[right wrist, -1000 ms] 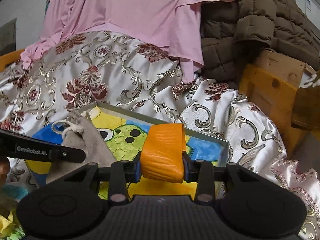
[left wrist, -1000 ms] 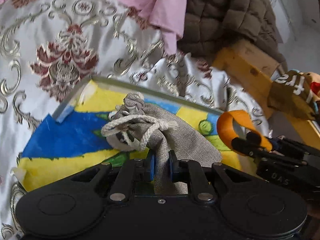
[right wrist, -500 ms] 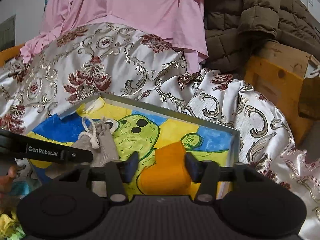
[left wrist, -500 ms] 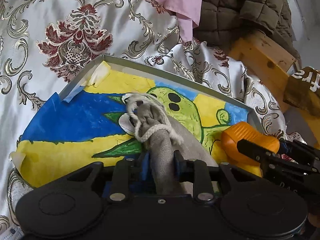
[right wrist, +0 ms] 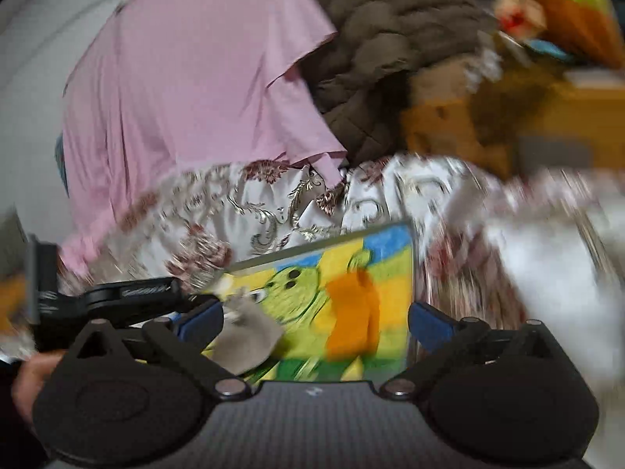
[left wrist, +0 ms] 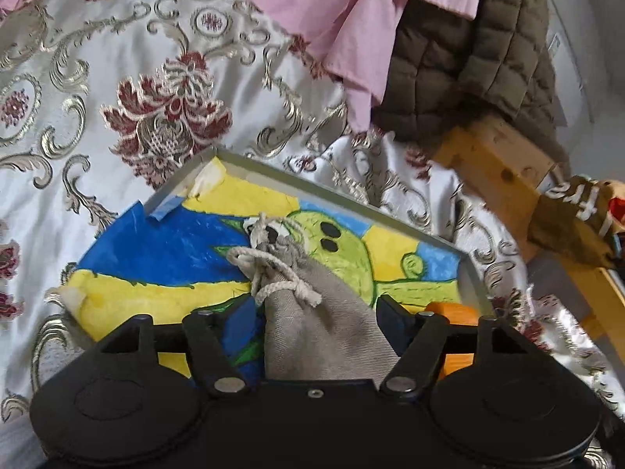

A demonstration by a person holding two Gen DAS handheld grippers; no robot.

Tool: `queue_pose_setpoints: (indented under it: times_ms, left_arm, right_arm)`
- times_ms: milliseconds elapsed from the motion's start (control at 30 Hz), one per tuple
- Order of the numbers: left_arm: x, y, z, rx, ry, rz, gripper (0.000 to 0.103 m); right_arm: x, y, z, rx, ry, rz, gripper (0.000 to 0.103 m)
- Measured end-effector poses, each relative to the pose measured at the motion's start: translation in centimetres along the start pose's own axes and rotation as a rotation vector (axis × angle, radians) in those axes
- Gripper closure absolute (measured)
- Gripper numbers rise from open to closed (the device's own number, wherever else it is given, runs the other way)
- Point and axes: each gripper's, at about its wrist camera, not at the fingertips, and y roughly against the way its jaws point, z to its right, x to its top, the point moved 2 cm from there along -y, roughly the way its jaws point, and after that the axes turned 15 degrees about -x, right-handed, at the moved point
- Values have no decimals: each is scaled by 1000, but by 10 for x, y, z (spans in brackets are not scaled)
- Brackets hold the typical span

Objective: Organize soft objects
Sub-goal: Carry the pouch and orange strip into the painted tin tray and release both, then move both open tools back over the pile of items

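A grey drawstring pouch [left wrist: 312, 320] lies on the painted tray [left wrist: 312, 189], between the blue pads of my left gripper [left wrist: 316, 312]. Its jaws are opening and the pads stand just off the pouch's sides. An orange soft piece [left wrist: 449, 308] lies at the tray's right end, partly hidden behind a left finger. In the blurred right wrist view the orange piece [right wrist: 351, 312] rests on the tray [right wrist: 312, 248] between the fingers of my right gripper [right wrist: 314, 324]. Those jaws are opening wide, both pads clear of it. The pouch [right wrist: 246, 336] and left gripper [right wrist: 129, 293] show at the left.
The tray sits on a floral satin bedspread [left wrist: 117, 117]. A pink cloth [left wrist: 351, 19] and a brown quilted jacket [left wrist: 468, 58] are heaped behind it. A wooden frame [left wrist: 504, 172] and a plush toy [left wrist: 578, 215] stand to the right. A hand [right wrist: 27, 383] shows at the lower left.
Both grippers have opened. The left let the pouch down onto the tray and the right let go of the orange piece there. The right gripper swung and rolled, blurring its view.
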Motion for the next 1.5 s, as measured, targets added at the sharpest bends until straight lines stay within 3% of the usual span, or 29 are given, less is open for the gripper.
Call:
queue_pose_setpoints:
  times_ms: [167,367,533,733,867,1267,1500]
  left_arm:
    - [-1,26,5,-19,9,42,31]
    - [-5,52,8,-23,30,49,31]
    - [-7,78,10,-13,40,68,31]
    - [-10,125,14,6,31,114,29]
    - [-24,160,22,24,23,128,27]
    - [-96,274,51,44,-7,133,20]
    - [-137,317,75,11,-113,101,19]
  right_arm:
    - [-45,32,18,158,-133,-84,0]
    - [-82,21,19,325,-139,-179,0]
    - [-93,39,27,366,-183,-240,0]
    - [-80,96,22,310,-119,-115,0]
    - [-74,123,23,273,-125,-86,0]
    - [-76,203,3,205,27,14,0]
    - [-87,241,-6,178,66,41,0]
